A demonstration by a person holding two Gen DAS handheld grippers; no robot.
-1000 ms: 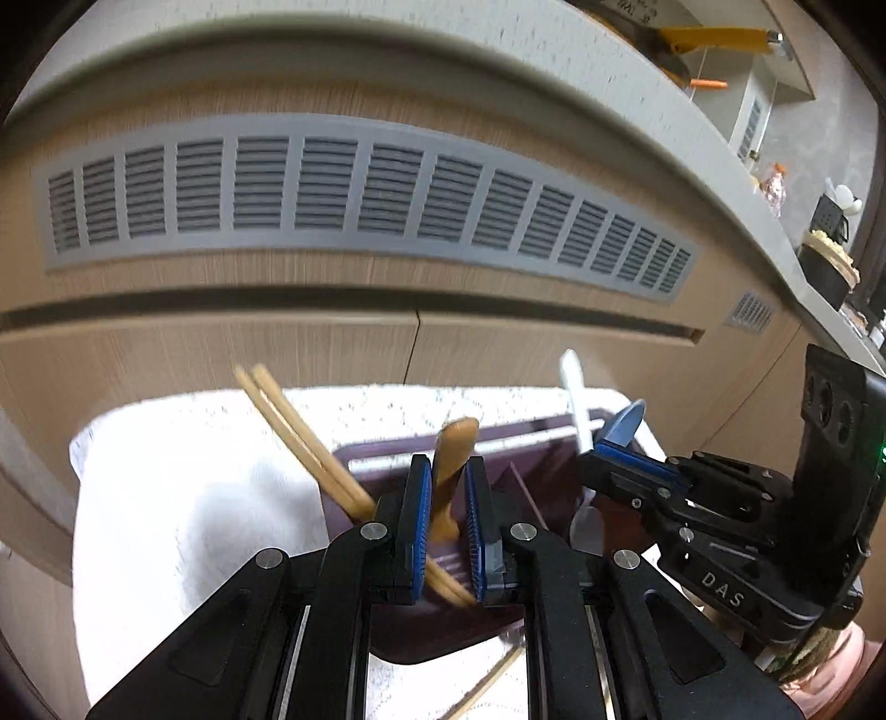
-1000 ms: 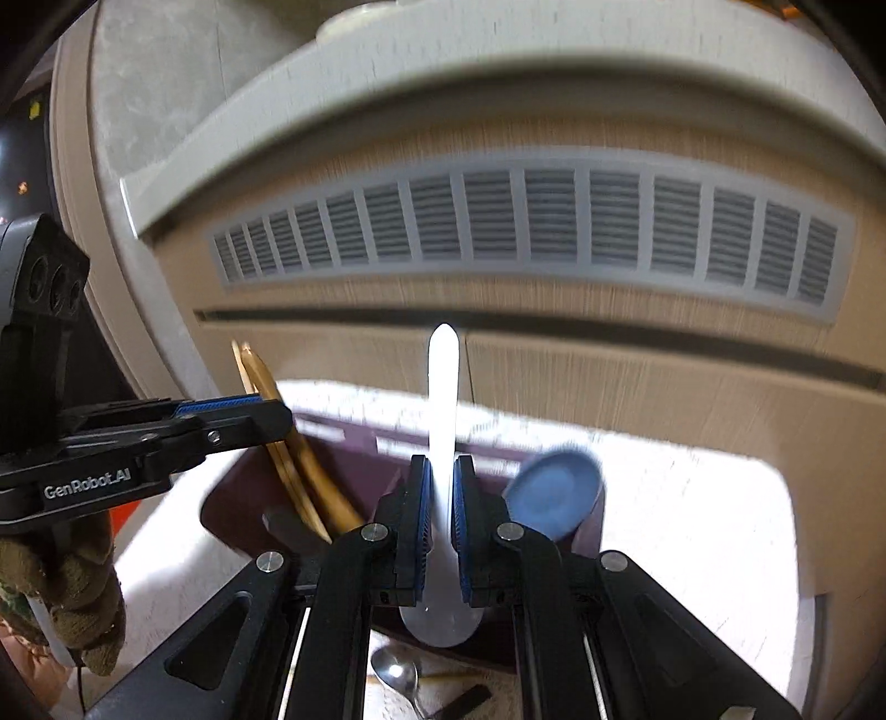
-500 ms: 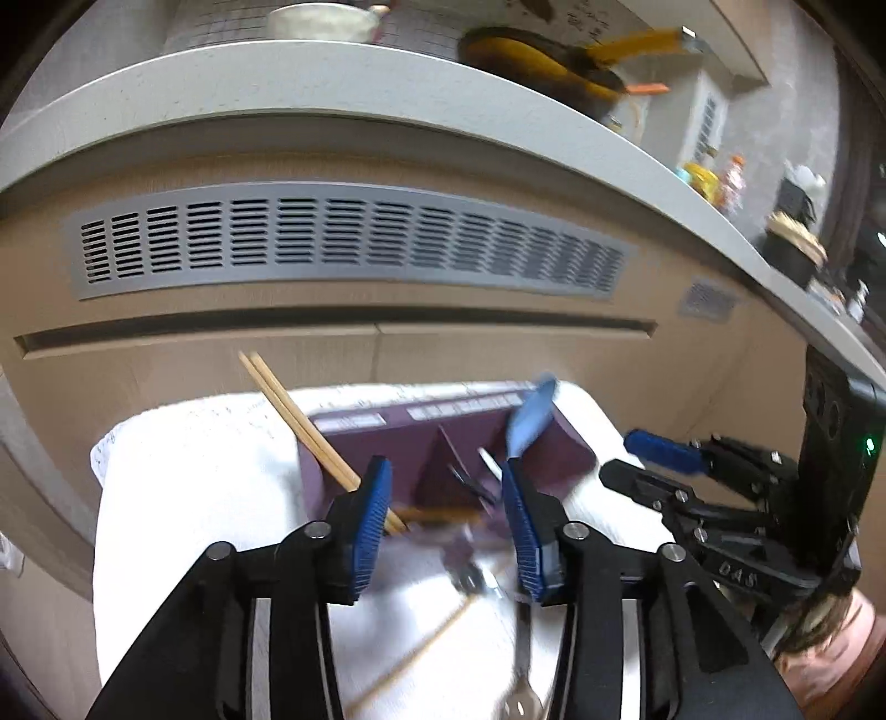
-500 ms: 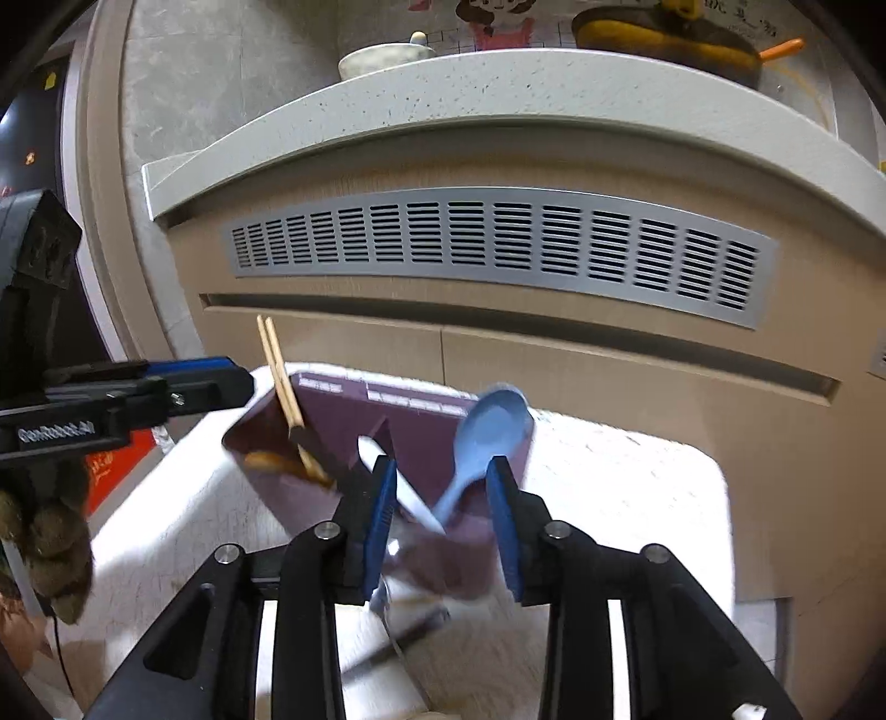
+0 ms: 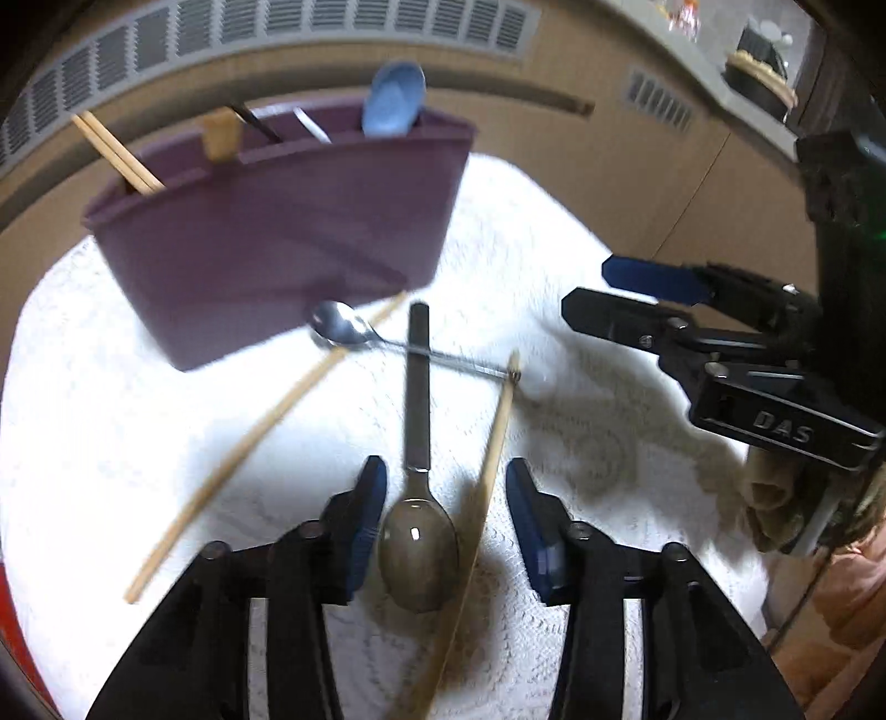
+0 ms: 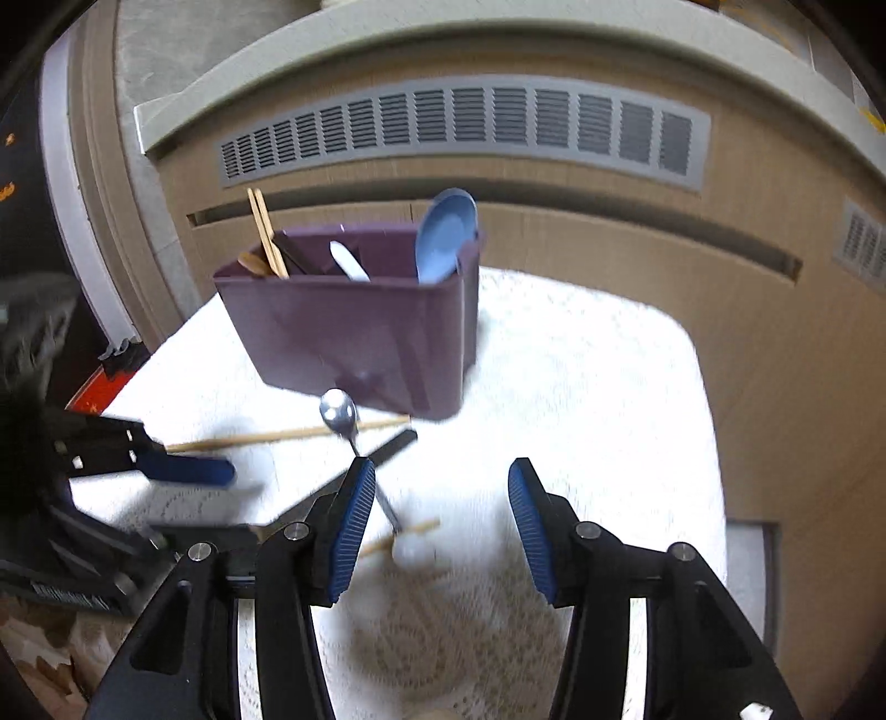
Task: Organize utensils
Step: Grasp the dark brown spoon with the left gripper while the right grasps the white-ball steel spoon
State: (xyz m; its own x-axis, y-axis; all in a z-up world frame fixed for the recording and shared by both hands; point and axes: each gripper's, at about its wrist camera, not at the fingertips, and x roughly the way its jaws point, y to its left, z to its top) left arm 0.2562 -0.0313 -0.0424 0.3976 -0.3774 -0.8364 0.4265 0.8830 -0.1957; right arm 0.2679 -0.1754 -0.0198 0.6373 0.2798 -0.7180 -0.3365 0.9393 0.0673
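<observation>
A purple utensil holder (image 5: 288, 243) (image 6: 360, 327) stands on a white cloth (image 5: 554, 266) (image 6: 581, 399). It holds a blue spoon (image 5: 393, 99) (image 6: 443, 232), chopsticks (image 5: 113, 152) (image 6: 266, 232), a wooden utensil and a white utensil (image 6: 349, 260). In front of it lie a large dark-handled spoon (image 5: 418, 531), a small metal spoon (image 5: 343, 329) (image 6: 340, 412) and two loose chopsticks (image 5: 260, 432) (image 5: 487, 482). My left gripper (image 5: 443, 526) is open, low over the large spoon's bowl. My right gripper (image 6: 437, 520) (image 5: 609, 293) is open and empty, above the cloth.
A wooden cabinet front with a grey vent grille (image 6: 465, 127) rises behind the cloth, under a pale countertop (image 6: 387, 50). A red object (image 6: 105, 387) lies at the cloth's left edge. Dark items stand on the counter at the far right (image 5: 758, 61).
Both grippers let go of the utensils they held over the holder, opened and pulled back. The left gripper has dropped low over the large spoon on the cloth.
</observation>
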